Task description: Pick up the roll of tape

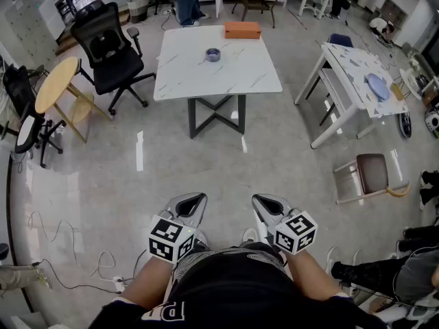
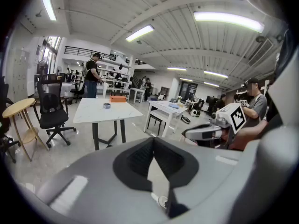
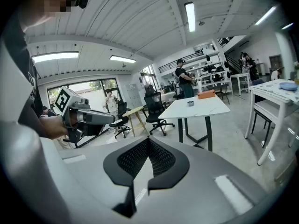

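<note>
A small grey-blue roll of tape [image 1: 213,54] lies on the white marble-look table [image 1: 185,74], far ahead of me across the floor. It shows tiny in the left gripper view [image 2: 107,105] and in the right gripper view [image 3: 190,103]. My left gripper [image 1: 198,198] and right gripper [image 1: 258,199] are held side by side close to my body, low over the floor and well short of the table. Both have their jaws together at the tips with nothing held [image 2: 153,138] [image 3: 148,139].
An orange box [image 1: 242,30] lies at the table's far edge. A black office chair [image 1: 106,43] and a round wooden table [image 1: 56,83] stand to the left. A second white table [image 1: 350,81] and a brown stool [image 1: 370,173] are on the right. Cables [image 1: 62,252] lie at the lower left.
</note>
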The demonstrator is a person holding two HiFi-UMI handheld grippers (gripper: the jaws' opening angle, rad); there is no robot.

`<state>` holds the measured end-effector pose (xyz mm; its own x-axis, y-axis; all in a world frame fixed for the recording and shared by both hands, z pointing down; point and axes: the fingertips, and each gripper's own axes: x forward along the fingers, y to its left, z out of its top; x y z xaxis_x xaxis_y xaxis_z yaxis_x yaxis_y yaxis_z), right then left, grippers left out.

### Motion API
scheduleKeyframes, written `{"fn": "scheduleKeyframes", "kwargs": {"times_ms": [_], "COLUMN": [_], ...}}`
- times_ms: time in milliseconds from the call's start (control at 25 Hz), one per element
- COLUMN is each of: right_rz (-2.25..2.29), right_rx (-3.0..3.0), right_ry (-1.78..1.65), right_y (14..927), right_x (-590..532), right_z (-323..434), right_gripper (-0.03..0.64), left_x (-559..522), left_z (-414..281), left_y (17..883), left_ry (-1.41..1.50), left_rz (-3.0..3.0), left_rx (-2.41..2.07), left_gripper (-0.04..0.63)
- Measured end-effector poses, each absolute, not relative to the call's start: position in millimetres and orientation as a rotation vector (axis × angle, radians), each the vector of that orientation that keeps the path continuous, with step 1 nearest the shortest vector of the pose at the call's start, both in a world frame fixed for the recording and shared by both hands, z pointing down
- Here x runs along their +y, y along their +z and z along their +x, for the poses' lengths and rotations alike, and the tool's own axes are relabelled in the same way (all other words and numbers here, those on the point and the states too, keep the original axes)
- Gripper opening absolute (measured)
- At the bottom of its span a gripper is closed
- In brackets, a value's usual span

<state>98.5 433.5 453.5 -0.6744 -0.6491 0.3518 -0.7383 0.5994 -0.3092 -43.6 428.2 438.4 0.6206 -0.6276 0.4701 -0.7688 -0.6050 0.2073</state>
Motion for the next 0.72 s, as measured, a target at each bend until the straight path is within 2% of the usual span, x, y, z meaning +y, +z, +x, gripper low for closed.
{"fn": "scheduleKeyframes", "kwargs": {"times_ms": [720], "right_rz": [1.148], "right_rx": [-2.665], "right_ry": [0.655], "right_y": [450], "right_x": [430], "right_z": [71], "right_gripper": [-0.005], "left_x": [420], "left_z": [-64], "left_y": [443], "left_ry": [0.486], "left_rz": [2.465], "left_rx": [-1.102], "left_gripper": [0.058]}}
